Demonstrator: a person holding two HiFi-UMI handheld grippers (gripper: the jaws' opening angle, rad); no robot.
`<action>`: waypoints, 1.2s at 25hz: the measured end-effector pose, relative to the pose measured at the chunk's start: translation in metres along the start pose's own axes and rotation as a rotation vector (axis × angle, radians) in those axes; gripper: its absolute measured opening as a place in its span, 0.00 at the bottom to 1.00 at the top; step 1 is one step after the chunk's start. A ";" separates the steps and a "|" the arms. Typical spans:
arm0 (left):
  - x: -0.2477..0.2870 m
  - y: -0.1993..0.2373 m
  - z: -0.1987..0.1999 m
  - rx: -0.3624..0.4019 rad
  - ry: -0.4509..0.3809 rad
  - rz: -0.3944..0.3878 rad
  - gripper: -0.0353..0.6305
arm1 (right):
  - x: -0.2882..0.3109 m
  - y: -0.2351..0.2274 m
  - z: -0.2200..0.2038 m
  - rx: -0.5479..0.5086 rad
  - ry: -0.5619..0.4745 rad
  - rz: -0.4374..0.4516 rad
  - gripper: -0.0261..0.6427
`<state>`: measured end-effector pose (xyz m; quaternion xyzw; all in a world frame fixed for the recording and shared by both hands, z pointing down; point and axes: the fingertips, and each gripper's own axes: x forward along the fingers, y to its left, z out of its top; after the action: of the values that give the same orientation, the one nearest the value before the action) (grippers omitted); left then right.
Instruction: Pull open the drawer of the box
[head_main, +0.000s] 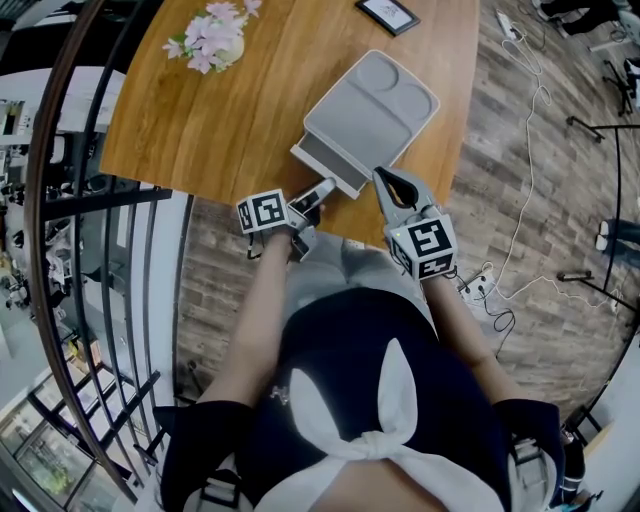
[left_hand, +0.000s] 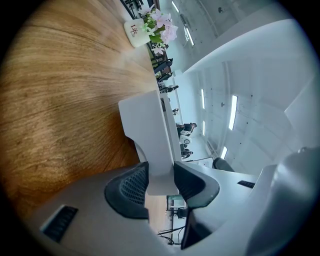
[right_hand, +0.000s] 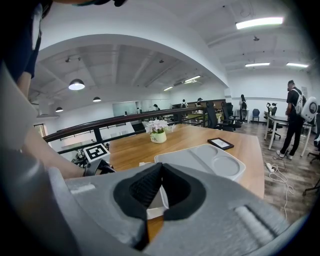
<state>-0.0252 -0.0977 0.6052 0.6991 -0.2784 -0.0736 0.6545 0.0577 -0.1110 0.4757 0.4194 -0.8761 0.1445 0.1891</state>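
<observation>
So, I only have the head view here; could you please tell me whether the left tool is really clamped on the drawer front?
Observer: Yes. In the left gripper view, the left tool has both pads pressed on the drawer front, one on each side of the panel.
Operator: Thank you. Is the right tool holding anything?
Observer: No. In the right gripper view, the right tool is shut with its tips together and nothing between them. The box lies just beyond it.
</observation>
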 end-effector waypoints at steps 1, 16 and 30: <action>-0.001 0.000 0.000 0.000 0.000 0.000 0.31 | 0.001 0.001 0.000 -0.001 0.001 0.002 0.04; -0.013 0.005 -0.002 0.000 -0.012 -0.007 0.31 | 0.011 0.012 -0.004 -0.008 0.020 0.027 0.04; -0.030 0.006 -0.010 0.003 -0.030 -0.001 0.31 | 0.009 0.021 -0.005 -0.005 0.005 0.034 0.04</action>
<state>-0.0472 -0.0746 0.6045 0.6989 -0.2878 -0.0839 0.6494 0.0367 -0.1026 0.4822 0.4035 -0.8831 0.1464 0.1897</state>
